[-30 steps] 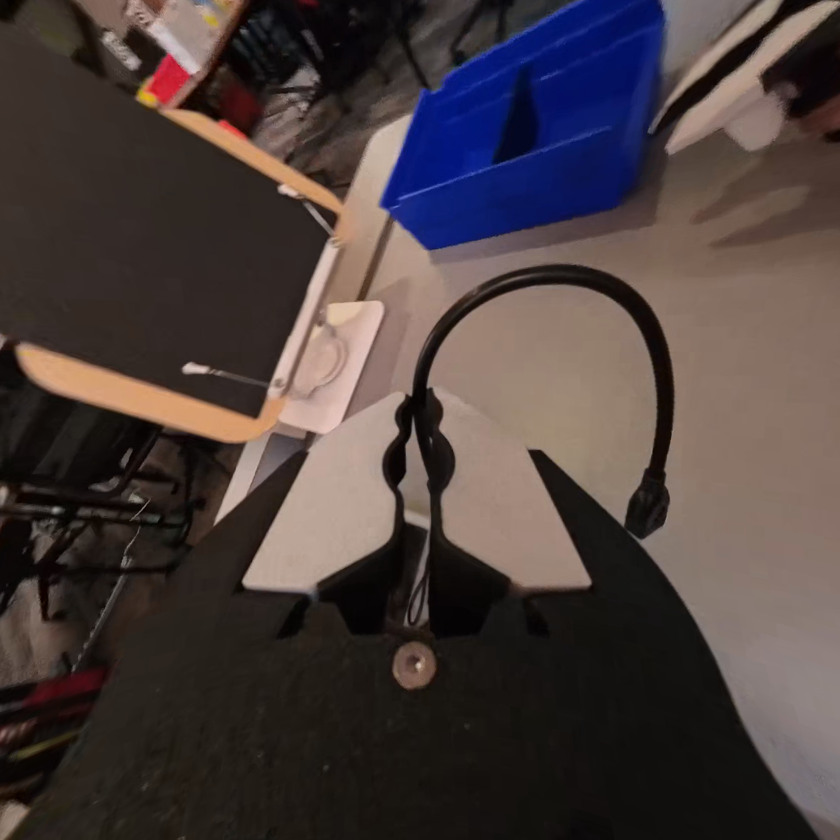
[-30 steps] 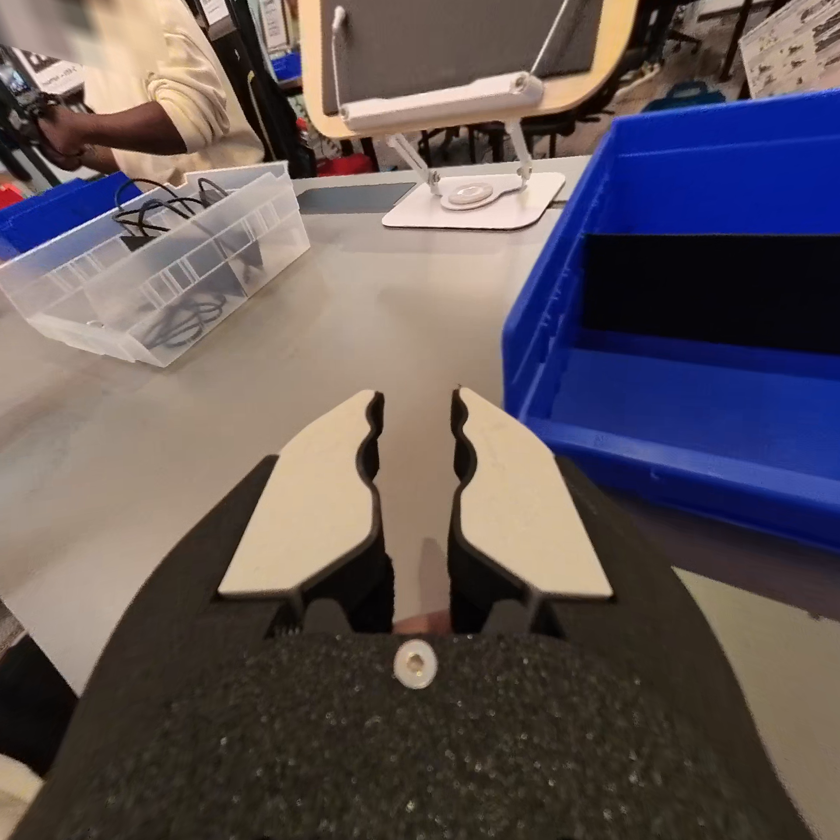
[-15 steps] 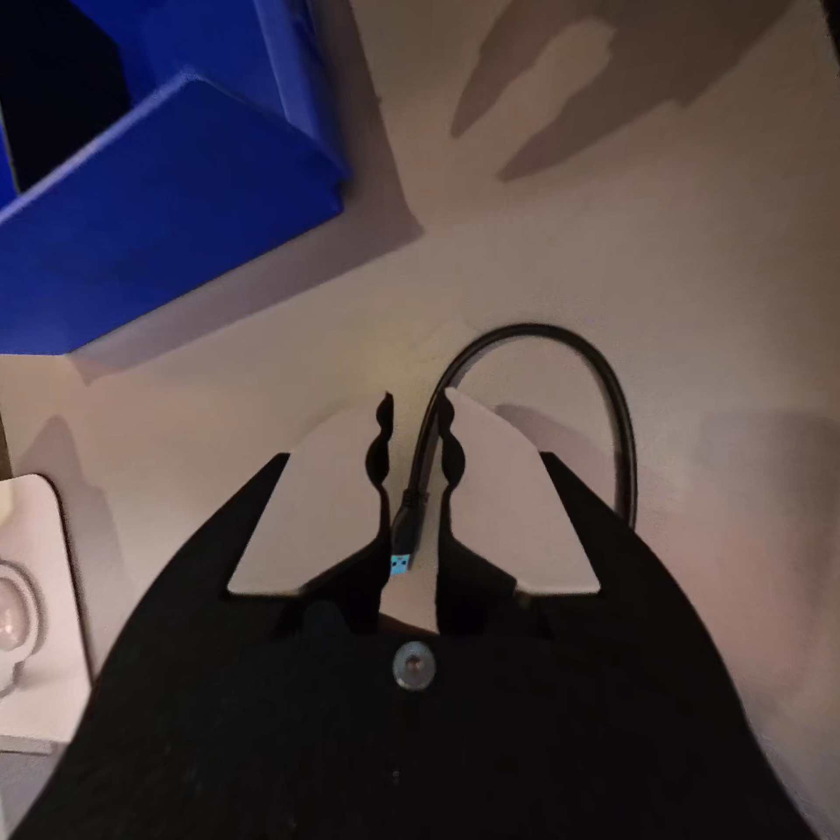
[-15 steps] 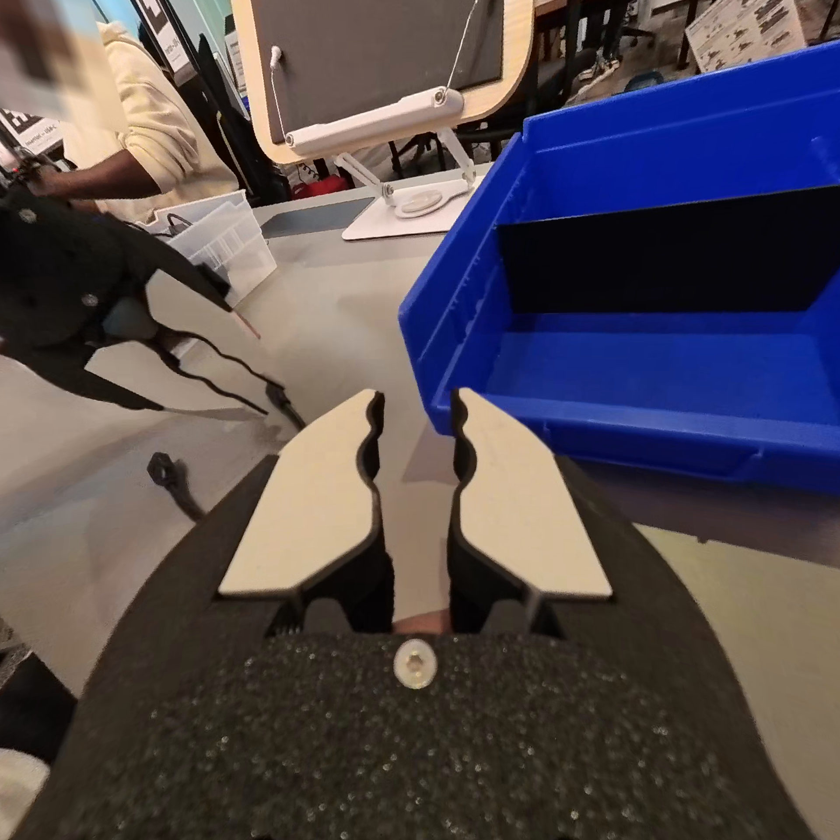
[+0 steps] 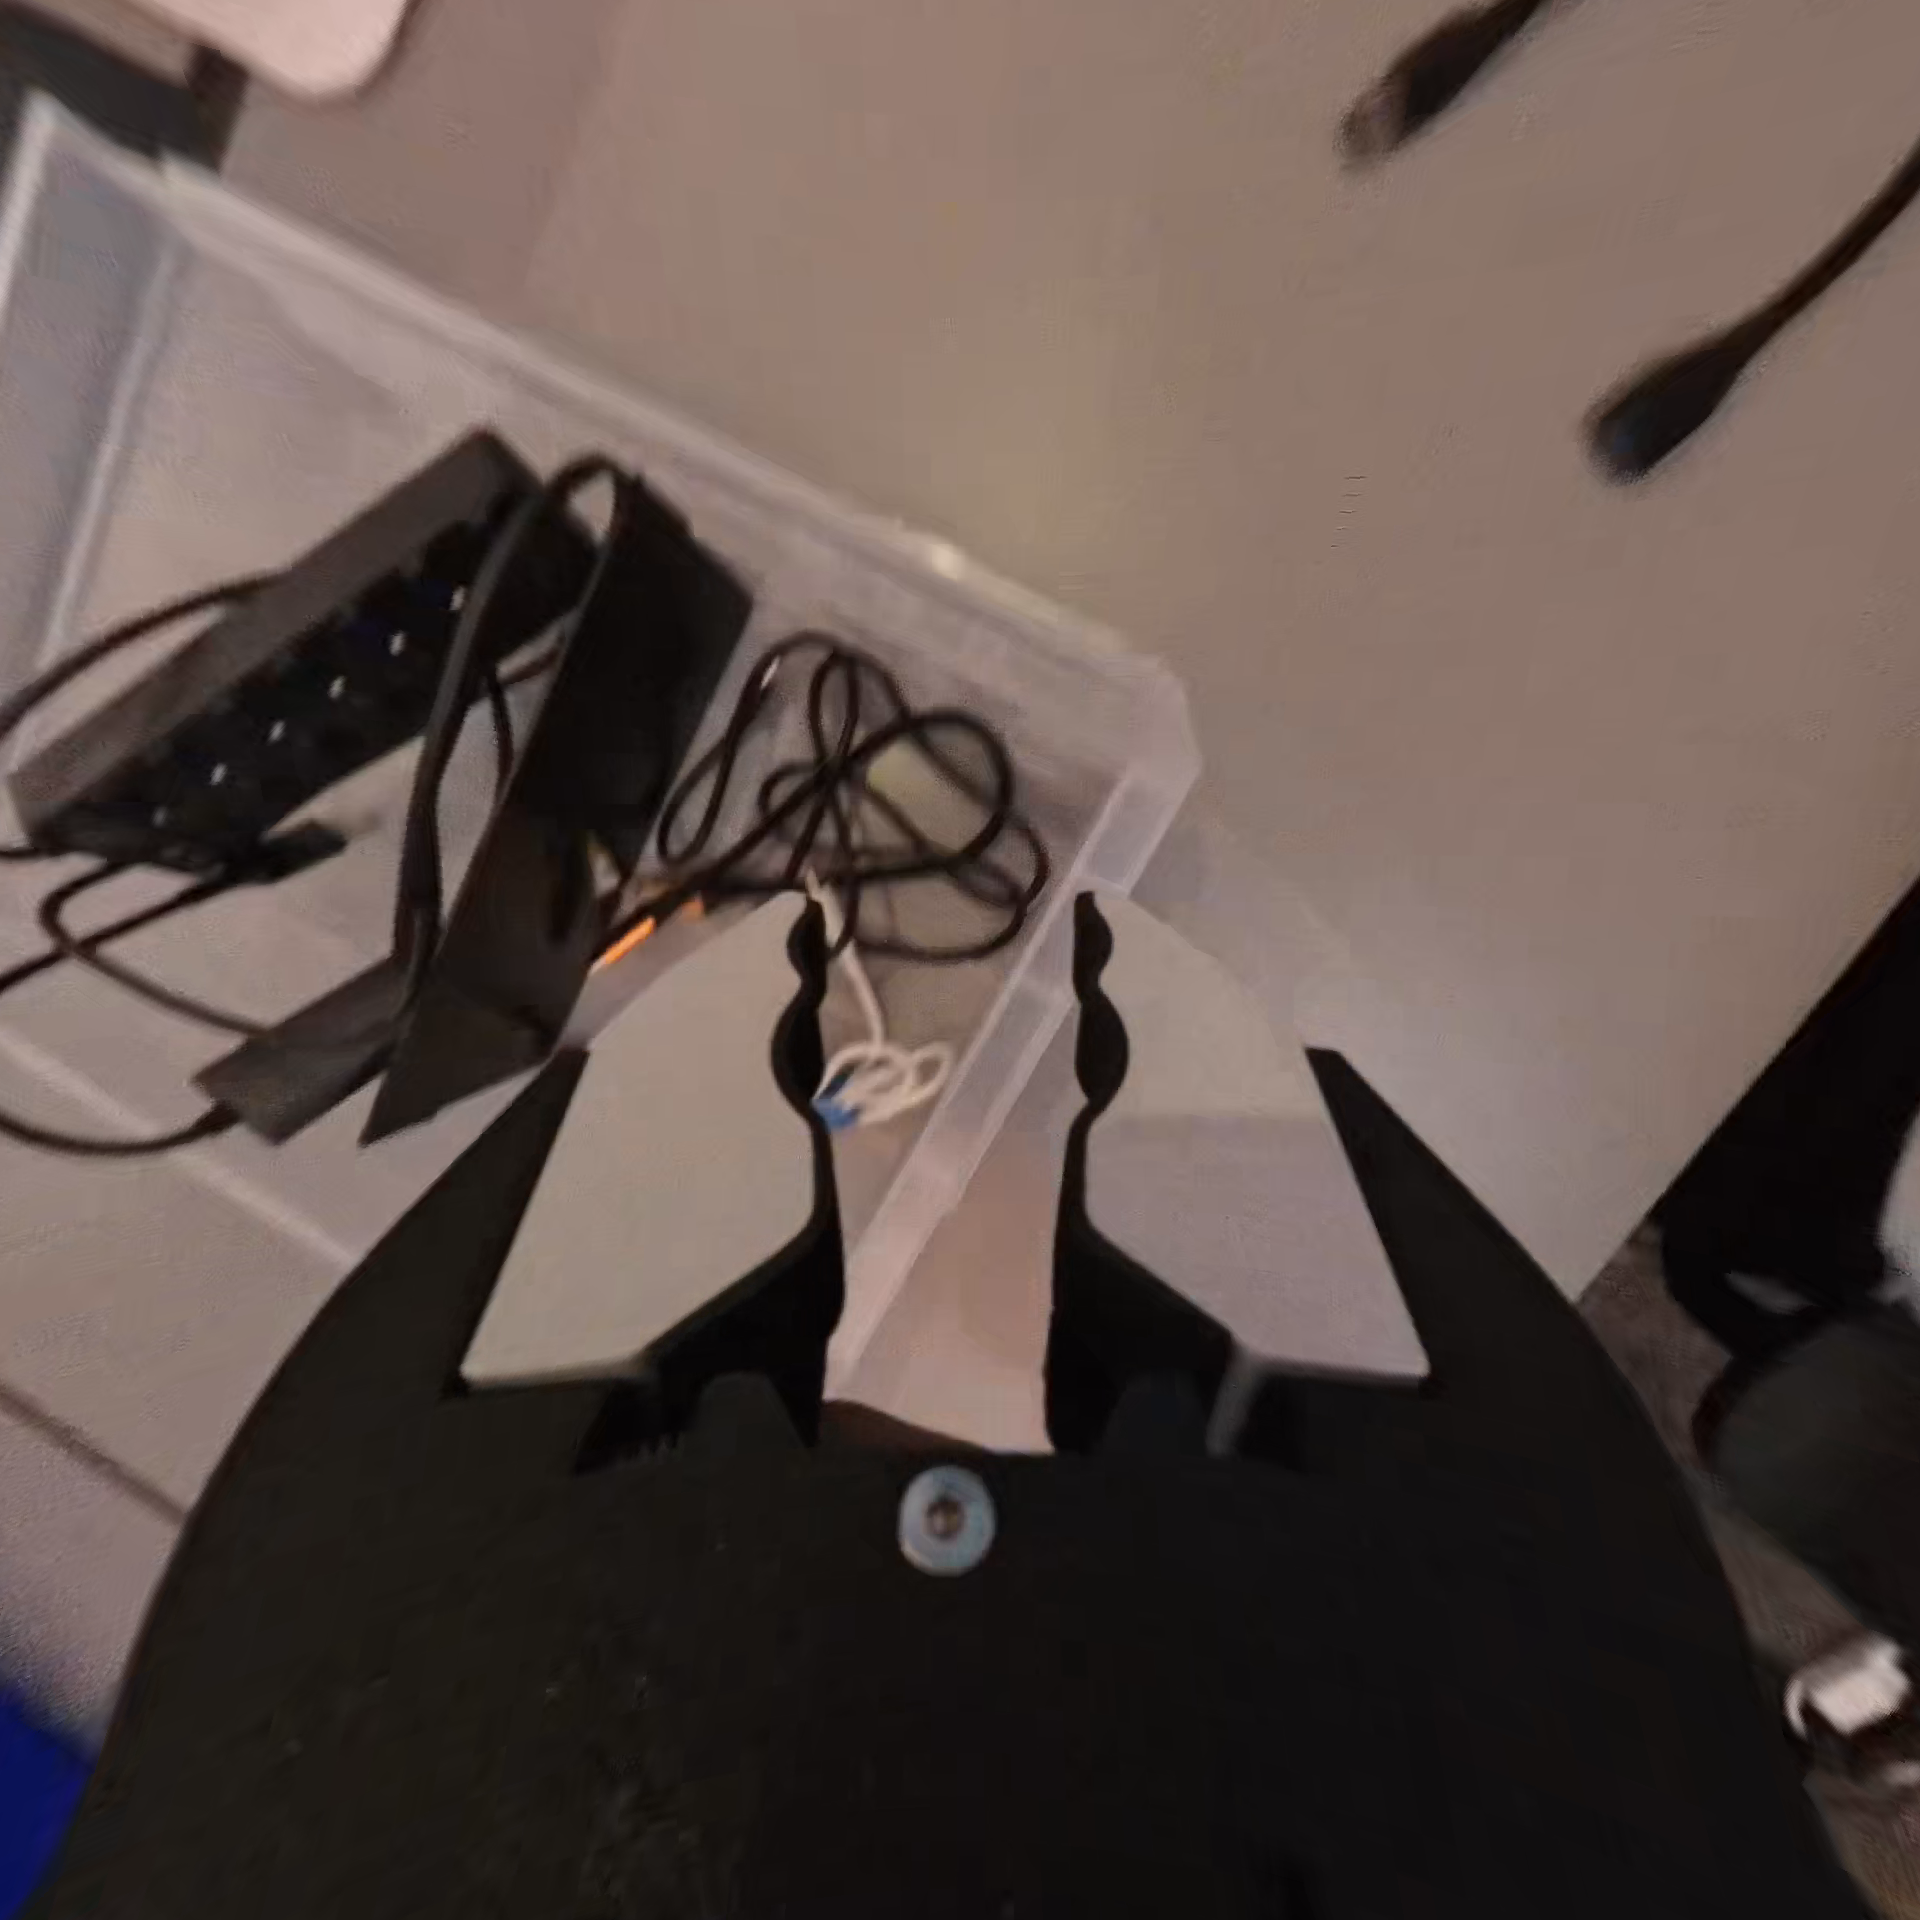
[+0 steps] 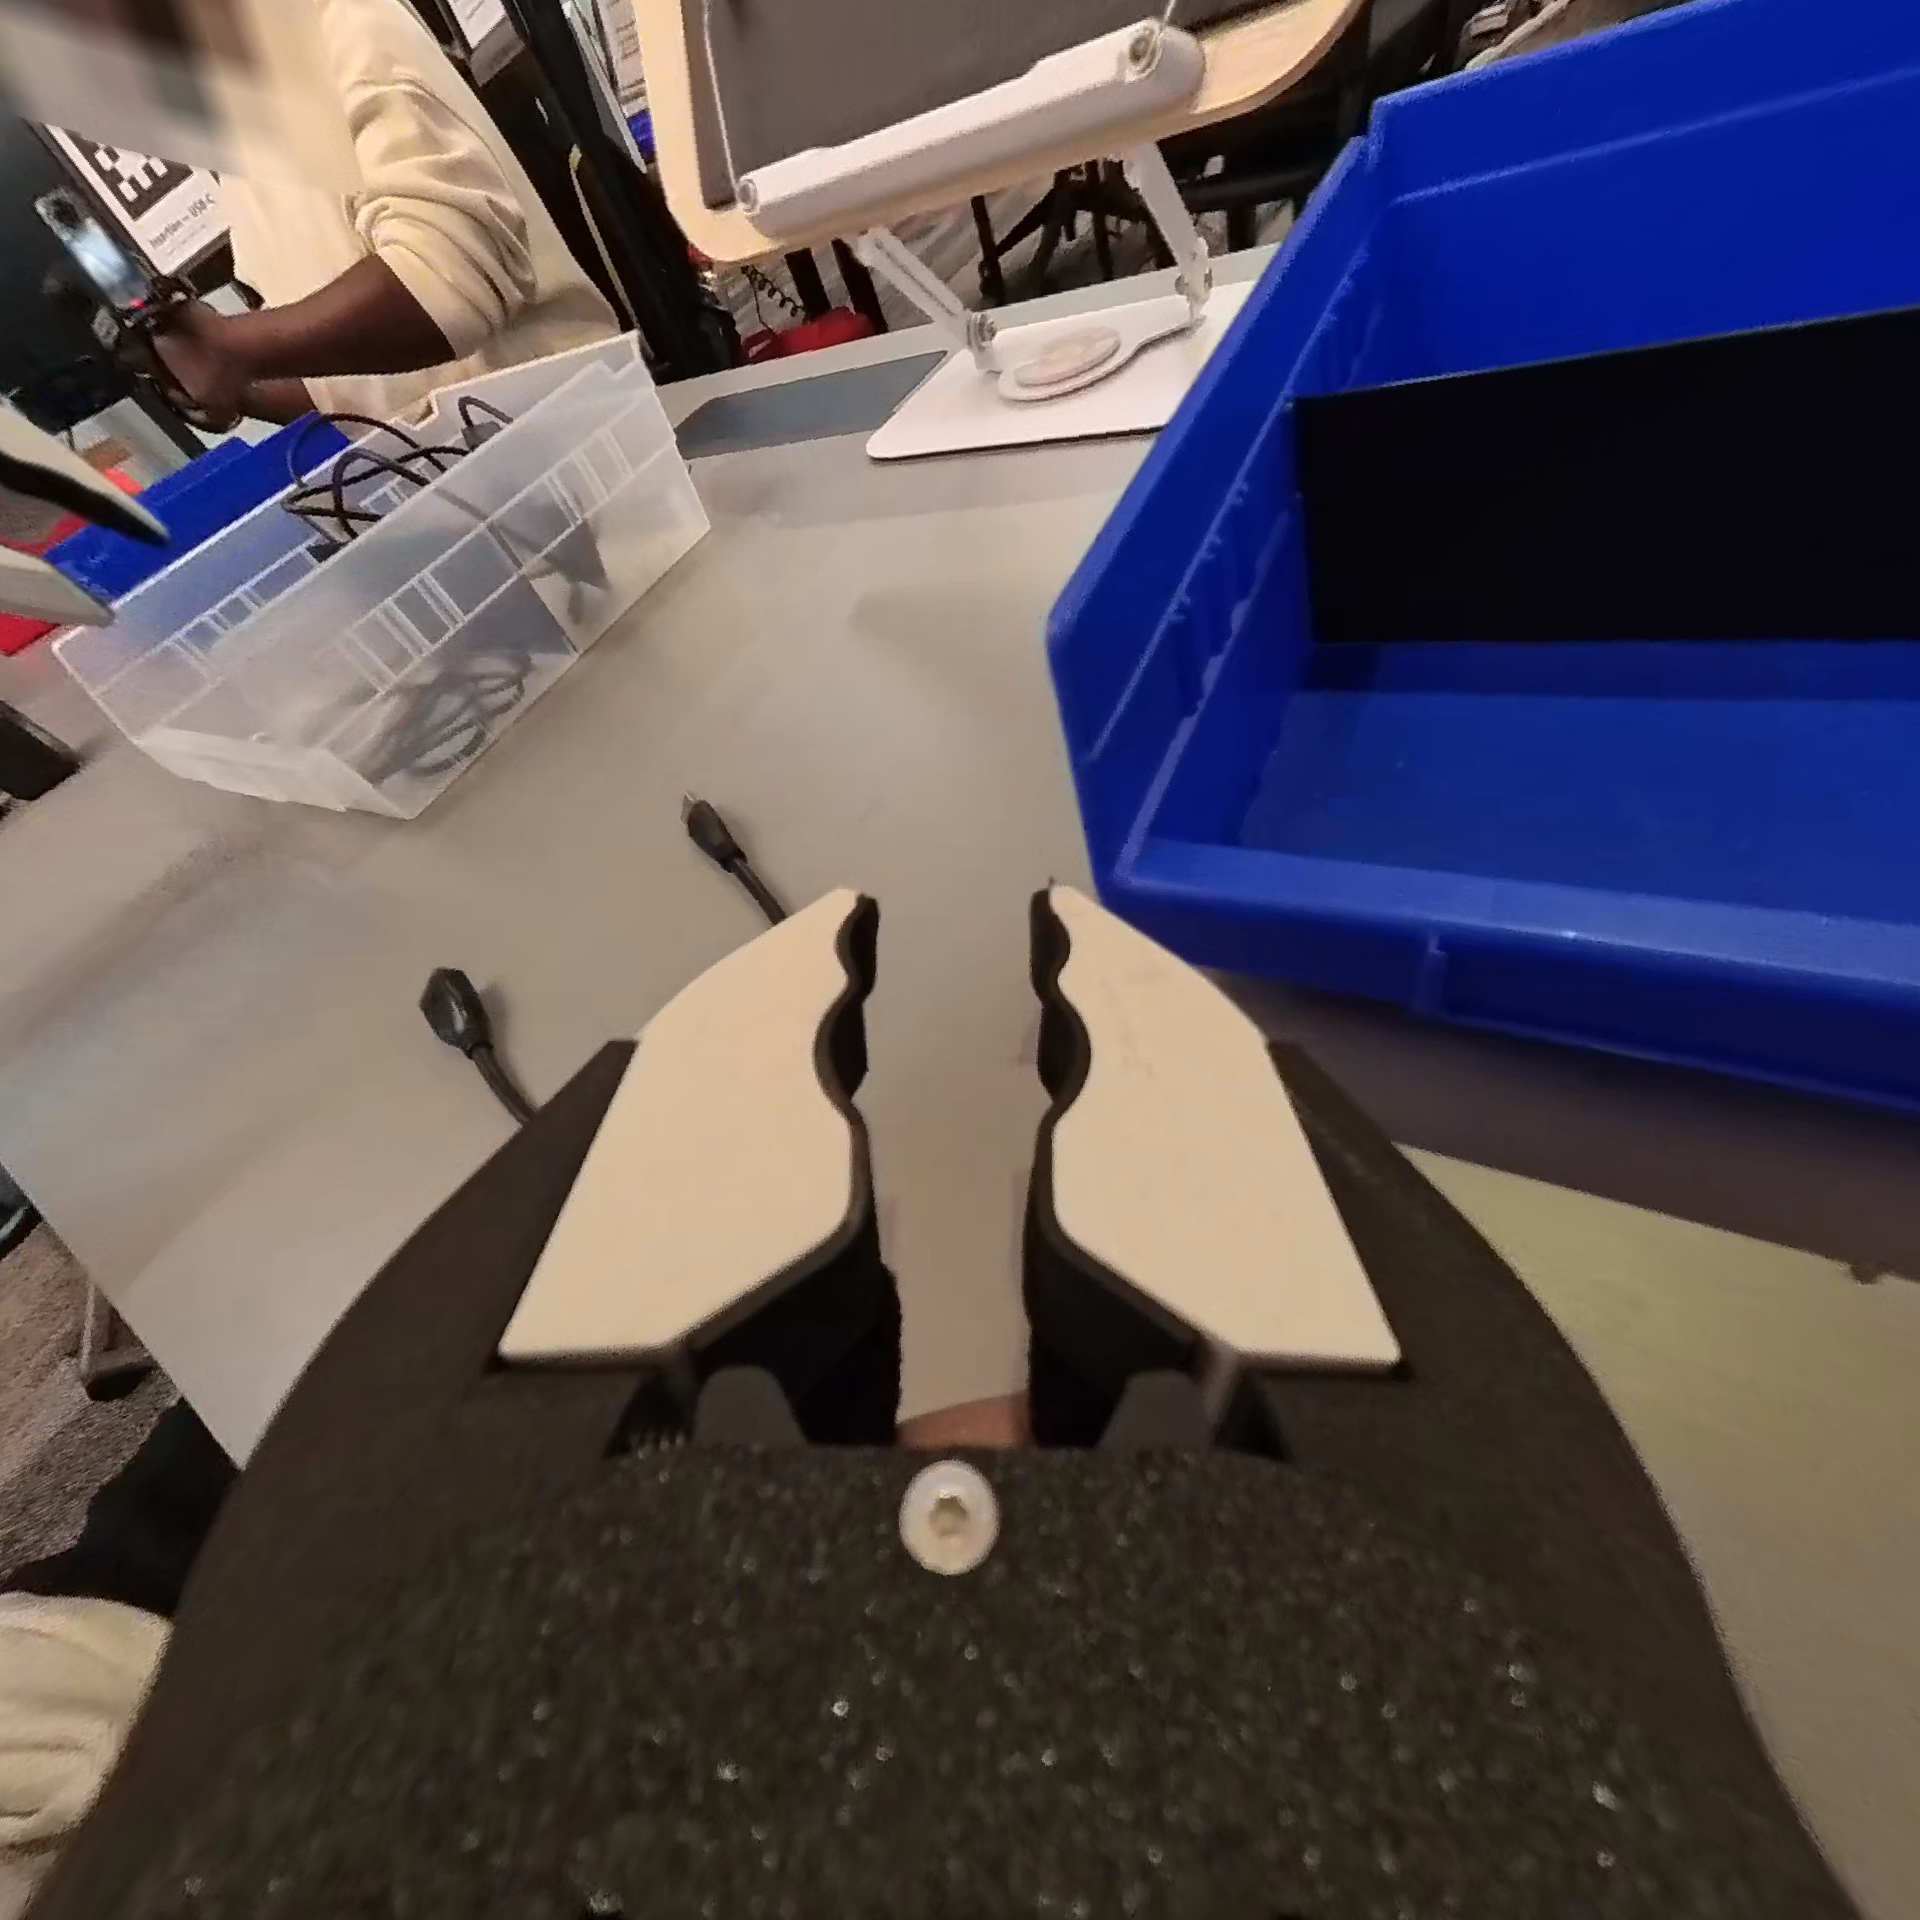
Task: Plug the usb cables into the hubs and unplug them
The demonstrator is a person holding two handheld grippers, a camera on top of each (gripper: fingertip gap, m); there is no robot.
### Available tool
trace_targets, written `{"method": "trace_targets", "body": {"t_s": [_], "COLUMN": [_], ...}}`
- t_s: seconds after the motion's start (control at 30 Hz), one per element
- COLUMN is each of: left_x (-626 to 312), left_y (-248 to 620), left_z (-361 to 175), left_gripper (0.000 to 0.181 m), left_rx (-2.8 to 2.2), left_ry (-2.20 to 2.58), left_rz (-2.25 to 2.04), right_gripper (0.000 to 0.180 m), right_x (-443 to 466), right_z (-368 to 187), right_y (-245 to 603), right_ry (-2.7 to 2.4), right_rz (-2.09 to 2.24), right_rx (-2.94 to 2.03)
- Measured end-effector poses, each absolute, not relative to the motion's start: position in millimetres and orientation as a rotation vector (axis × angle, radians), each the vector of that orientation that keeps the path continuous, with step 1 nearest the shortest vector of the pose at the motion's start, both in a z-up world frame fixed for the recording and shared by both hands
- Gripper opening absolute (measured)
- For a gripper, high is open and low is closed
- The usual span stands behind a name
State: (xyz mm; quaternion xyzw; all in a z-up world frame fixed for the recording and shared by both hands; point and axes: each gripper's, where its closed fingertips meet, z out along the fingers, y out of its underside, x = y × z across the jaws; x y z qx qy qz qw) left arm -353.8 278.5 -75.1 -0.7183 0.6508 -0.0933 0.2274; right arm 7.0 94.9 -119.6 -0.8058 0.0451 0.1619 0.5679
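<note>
My left gripper (image 5: 945, 914) is open and empty above the near corner of a clear plastic bin (image 5: 1132, 769). The bin holds a black USB hub (image 5: 260, 665), a second black hub (image 5: 582, 790), coiled black cables (image 5: 883, 790) and a small white cable (image 5: 883, 1060). A short black USB cable lies on the grey table: its two ends show blurred in the left wrist view (image 5: 1662, 405) and sharp in the right wrist view (image 6: 457, 1013), just left of my right gripper (image 6: 951, 914), which is open and empty. The left gripper's fingertips (image 6: 62, 551) show at the far left of the right wrist view.
A large blue bin (image 6: 1558, 582) with a black divider stands at the right on the table. A white stand (image 6: 1039, 384) carrying a board stands at the back. A person in a cream sleeve (image 6: 416, 208) is behind the clear bin (image 6: 416, 623). The table edge is at the left.
My left gripper let go of the short black cable, which now lies on the table, opened wider and swung left over the clear bin. The right gripper shifted slightly.
</note>
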Motion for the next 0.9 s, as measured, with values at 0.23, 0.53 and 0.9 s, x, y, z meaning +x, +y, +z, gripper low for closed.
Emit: {"method": "trace_targets", "body": {"t_s": [0.23, 0.53, 0.9], "left_x": [-404.6, -445.4, -423.3], "left_y": [317.5, 332.5, 338.5], "left_z": [-129.2, -176.5, -136.4], "left_gripper": [0.039, 0.032, 0.009], "left_rx": [-1.94, -1.856, -1.494], "left_ry": [2.283, 2.849, 2.658], "left_rz": [0.061, 0.421, 0.515], "right_gripper": [0.028, 0.028, 0.028], "right_x": [-6.2, -8.0, -5.5], "right_z": [-121.2, -120.2, -125.6], "right_y": [102.4, 103.9, 103.3], "right_ry": [0.072, 0.112, 0.142], "right_rz": [0.407, 0.492, 0.518], "right_rx": [-1.906, -1.891, -1.909]}}
